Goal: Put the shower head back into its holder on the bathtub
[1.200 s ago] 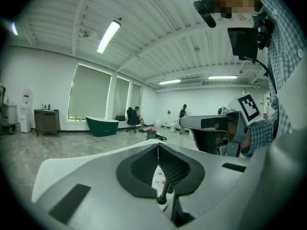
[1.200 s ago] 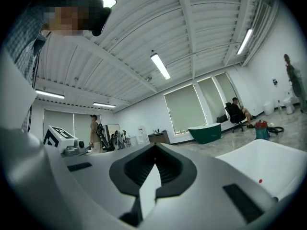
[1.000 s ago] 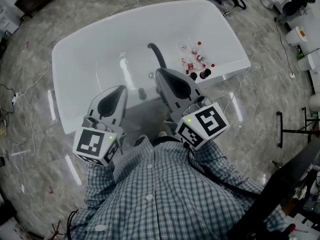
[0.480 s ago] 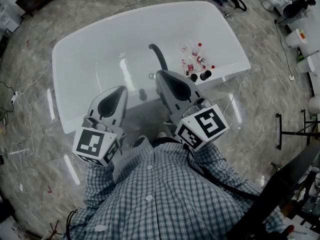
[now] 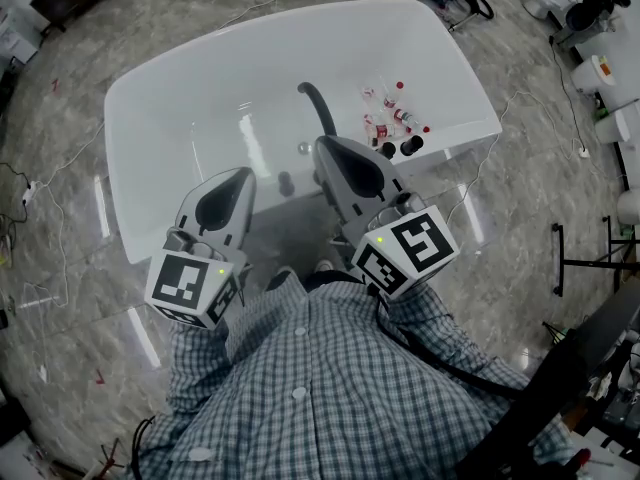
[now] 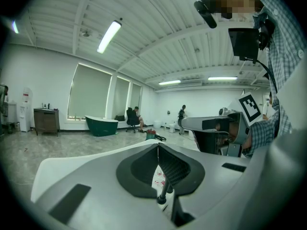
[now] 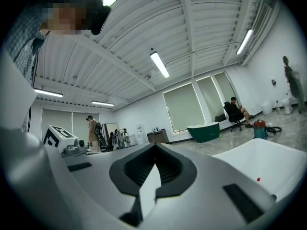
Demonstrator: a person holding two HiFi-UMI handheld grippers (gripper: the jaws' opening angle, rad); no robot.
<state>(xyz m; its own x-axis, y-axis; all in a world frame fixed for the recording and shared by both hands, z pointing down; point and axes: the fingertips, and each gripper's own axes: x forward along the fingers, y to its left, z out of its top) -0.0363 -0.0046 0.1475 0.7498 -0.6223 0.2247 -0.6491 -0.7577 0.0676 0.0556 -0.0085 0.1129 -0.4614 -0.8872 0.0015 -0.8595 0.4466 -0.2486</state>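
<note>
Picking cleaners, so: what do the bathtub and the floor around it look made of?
The bathtub looks like glossy white acrylic or enamel: smooth, with light streaks mirrored in its basin. The floor looks like polished grey stone or marble-look tile: cloudy veining, bright reflections.

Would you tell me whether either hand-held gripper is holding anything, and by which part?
Nothing is held. The left hand-held gripper and the right hand-held gripper both have their jaws closed on nothing, near the bathtub.
</note>
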